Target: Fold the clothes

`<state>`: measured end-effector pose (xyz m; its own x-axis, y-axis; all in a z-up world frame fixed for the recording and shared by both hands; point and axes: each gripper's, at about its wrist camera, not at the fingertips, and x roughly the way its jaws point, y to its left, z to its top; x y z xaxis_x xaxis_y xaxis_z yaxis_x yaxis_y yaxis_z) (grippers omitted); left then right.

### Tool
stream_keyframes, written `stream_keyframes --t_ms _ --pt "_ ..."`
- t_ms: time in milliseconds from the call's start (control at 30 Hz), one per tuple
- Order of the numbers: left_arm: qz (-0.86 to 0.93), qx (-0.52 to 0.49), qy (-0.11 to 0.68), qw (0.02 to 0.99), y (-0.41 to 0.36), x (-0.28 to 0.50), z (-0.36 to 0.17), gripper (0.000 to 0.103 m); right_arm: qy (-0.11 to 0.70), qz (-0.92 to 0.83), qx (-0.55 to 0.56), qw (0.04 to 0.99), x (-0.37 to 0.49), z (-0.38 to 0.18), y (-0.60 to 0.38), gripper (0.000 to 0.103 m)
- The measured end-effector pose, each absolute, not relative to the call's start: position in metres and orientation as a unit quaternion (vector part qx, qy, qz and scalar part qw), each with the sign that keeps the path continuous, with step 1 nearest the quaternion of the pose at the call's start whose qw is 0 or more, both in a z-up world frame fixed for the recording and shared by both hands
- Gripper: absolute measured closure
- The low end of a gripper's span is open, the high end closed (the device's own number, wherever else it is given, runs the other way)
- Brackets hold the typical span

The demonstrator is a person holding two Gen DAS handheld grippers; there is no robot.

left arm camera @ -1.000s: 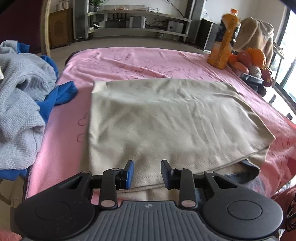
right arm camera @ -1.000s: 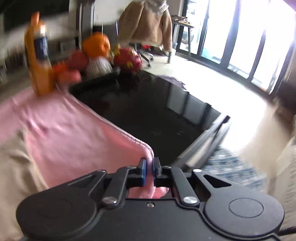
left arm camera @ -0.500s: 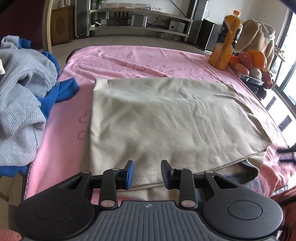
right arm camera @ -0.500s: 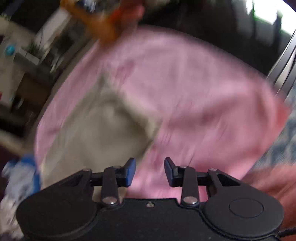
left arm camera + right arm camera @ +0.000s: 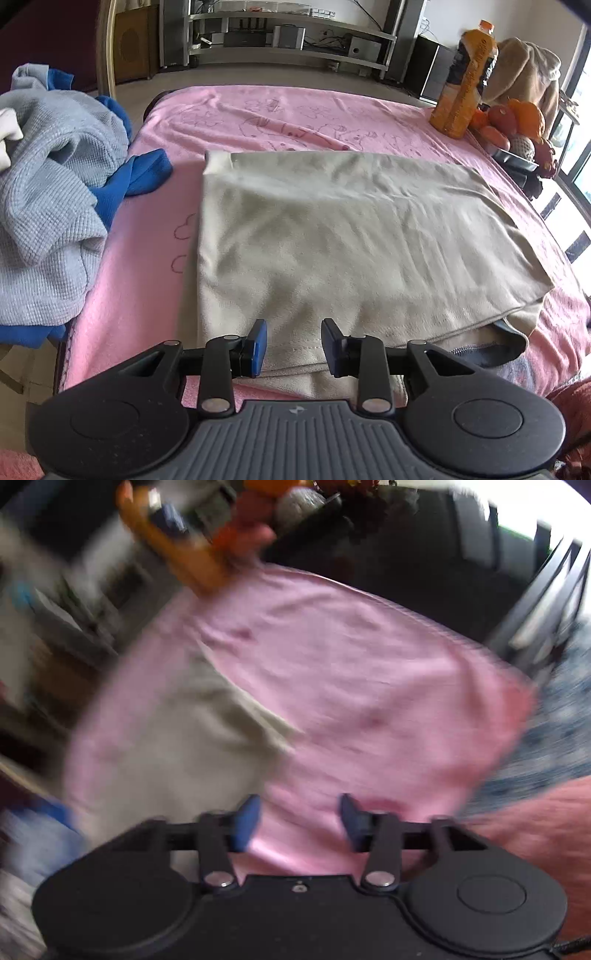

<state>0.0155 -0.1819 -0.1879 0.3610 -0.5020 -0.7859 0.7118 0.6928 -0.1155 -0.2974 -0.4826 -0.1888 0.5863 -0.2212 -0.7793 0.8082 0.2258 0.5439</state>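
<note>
The beige garment (image 5: 354, 236) lies folded into a flat rectangle at the centre of the pink blanket (image 5: 295, 114), one loose flap poking out at its 4 o'clock corner — folded once at least, by my reading, with a further fold probably left. A grey and blue heap of clothes (image 5: 48, 192) waits unfolded at 9 o'clock, so most of the job looks ahead of me. My left gripper (image 5: 293, 341) hangs over the garment's near hem at 6 o'clock, jaws parted, nothing between them; it has not budged in the last second. My right gripper (image 5: 297, 821) is the change: a second ago it pinched the blanket's edge beside the black tabletop — now its jaws are opening, empty, over bare pink cloth, having swung round to face the garment's corner (image 5: 266, 723) at 10 o'clock. That view is blurred.
</note>
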Motion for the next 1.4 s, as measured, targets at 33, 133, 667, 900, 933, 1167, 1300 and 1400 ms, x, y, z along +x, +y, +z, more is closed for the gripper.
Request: stream_keyframes --t_ms 33,133,667,900,933,1167,1300,1400 --pt "-0.371 0.123 0.426 0.816 -0.182 0.016 -0.188 0.072 0.254 -0.335 0.541 0.729 -0.296 -0.192 -0.488 0.049" --pt "-0.366 0.122 0.429 0.817 -0.181 0.017 -0.190 0.072 0.215 -0.333 0.587 0.706 -0.285 -0.219 -0.504 0.051" --pt "-0.363 0.127 0.430 0.817 -0.188 0.019 -0.196 0.072 0.142 -0.303 0.595 0.730 -0.289 -0.262 -0.537 0.054" --pt "-0.363 0.124 0.427 0.819 -0.188 0.019 -0.194 0.071 0.156 -0.235 0.638 0.717 -0.286 -0.267 -0.527 0.055" --pt "-0.363 0.123 0.426 0.819 -0.188 0.019 -0.193 0.071 0.166 -0.223 0.633 0.723 -0.281 -0.266 -0.524 0.056" --pt "-0.364 0.129 0.424 0.819 -0.189 0.017 -0.193 0.071 0.198 -0.217 0.558 0.776 -0.248 -0.254 -0.507 0.056" --pt "-0.364 0.132 0.424 0.818 -0.191 0.017 -0.193 0.071 0.184 -0.203 0.560 0.782 -0.243 -0.253 -0.505 0.056" --pt "-0.370 0.131 0.424 0.816 -0.192 0.016 -0.193 0.071 0.175 -0.224 0.550 0.786 -0.242 -0.248 -0.503 0.057"
